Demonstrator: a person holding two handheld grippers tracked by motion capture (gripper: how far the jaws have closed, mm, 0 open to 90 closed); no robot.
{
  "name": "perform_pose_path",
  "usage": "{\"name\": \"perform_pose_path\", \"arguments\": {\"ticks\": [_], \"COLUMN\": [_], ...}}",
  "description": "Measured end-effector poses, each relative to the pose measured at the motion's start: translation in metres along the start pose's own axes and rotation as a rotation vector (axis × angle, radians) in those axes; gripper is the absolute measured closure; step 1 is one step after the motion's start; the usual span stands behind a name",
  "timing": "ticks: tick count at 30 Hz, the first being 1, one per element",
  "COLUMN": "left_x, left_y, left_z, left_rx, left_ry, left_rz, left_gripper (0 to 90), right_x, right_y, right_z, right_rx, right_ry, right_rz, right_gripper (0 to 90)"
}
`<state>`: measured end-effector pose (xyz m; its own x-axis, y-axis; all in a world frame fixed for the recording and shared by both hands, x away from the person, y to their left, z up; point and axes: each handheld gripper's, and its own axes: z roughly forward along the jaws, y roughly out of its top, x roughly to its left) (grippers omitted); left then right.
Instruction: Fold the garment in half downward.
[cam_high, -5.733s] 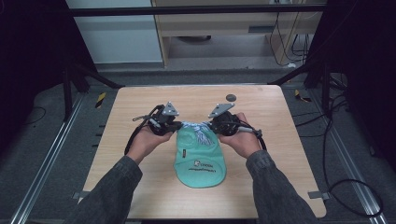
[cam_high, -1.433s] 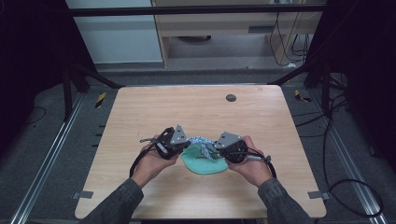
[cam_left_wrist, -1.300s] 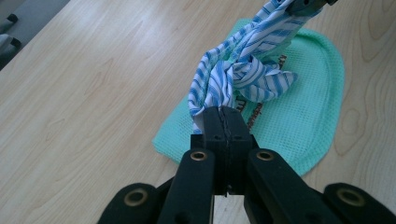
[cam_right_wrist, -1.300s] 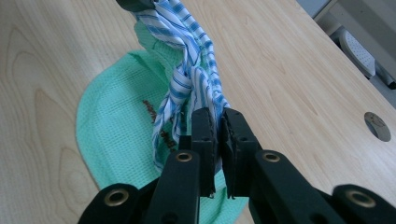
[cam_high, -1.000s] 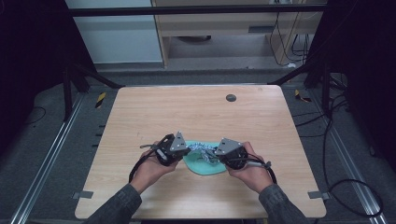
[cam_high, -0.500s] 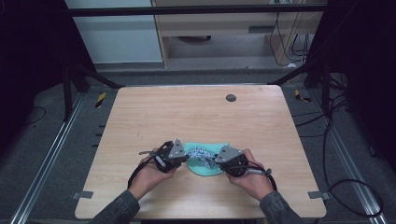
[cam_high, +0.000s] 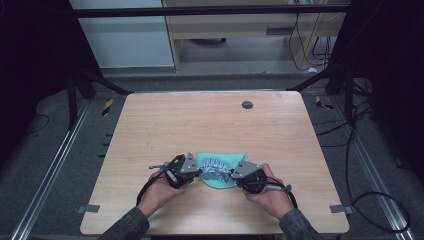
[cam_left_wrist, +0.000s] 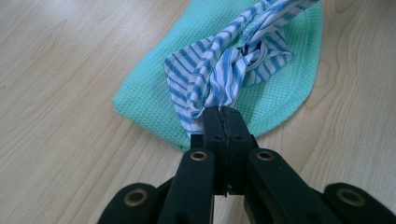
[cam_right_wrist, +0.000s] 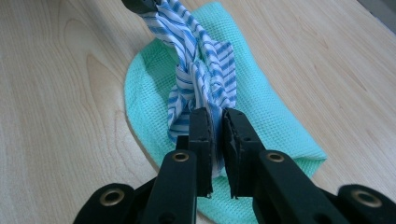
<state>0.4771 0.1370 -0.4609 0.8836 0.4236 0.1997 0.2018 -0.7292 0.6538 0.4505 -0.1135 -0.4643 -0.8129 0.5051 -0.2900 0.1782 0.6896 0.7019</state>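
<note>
A mint-green waffle-weave cloth (cam_high: 220, 176) lies folded over on the wooden table (cam_high: 210, 125), near its front edge. A blue-and-white striped band (cam_high: 215, 168) lies across the top of it, bunched and knotted in the middle. My left gripper (cam_left_wrist: 223, 116) is shut on one end of the striped band (cam_left_wrist: 219, 74), over the green cloth (cam_left_wrist: 154, 93). My right gripper (cam_right_wrist: 215, 115) pinches the other end of the striped band (cam_right_wrist: 196, 60), above the green cloth (cam_right_wrist: 261, 112). In the high view the left gripper (cam_high: 196, 172) and the right gripper (cam_high: 235, 175) flank the folded cloth.
A small dark round spot (cam_high: 247, 104) sits at the table's far side. Bare wood stretches behind and to both sides of the cloth. Dark frame posts and cables surround the table.
Both grippers have drawn the striped end of the cloth toward the front edge, folding the long green cloth over onto itself into a short shape. The hands have come closer to the person.
</note>
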Motion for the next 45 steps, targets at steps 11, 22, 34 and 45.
{"name": "perform_pose_path", "arguments": {"ticks": [11,22,34,45], "left_x": [-0.006,-0.014,-0.017,-0.020], "left_y": [-0.007,-0.013,-0.021,-0.028], "left_z": [0.002,0.006,0.005,0.003], "left_rx": [-0.001,-0.004,-0.007,0.007], "left_ry": [-0.007,-0.004,0.005,0.002], "left_rz": [0.003,0.013,0.017,0.034], "left_gripper": [90.0,90.0,90.0,90.0], "right_x": [0.006,0.013,0.020,0.027], "right_y": [-0.006,-0.011,-0.012,-0.016], "right_z": [0.000,0.002,0.001,0.001], "right_rx": [0.009,0.020,0.045,0.064], "right_ry": [0.013,0.015,0.017,0.036], "right_rz": [-0.006,-0.012,-0.071,-0.095], "right_gripper": [81.7,83.7,88.8,89.2]}}
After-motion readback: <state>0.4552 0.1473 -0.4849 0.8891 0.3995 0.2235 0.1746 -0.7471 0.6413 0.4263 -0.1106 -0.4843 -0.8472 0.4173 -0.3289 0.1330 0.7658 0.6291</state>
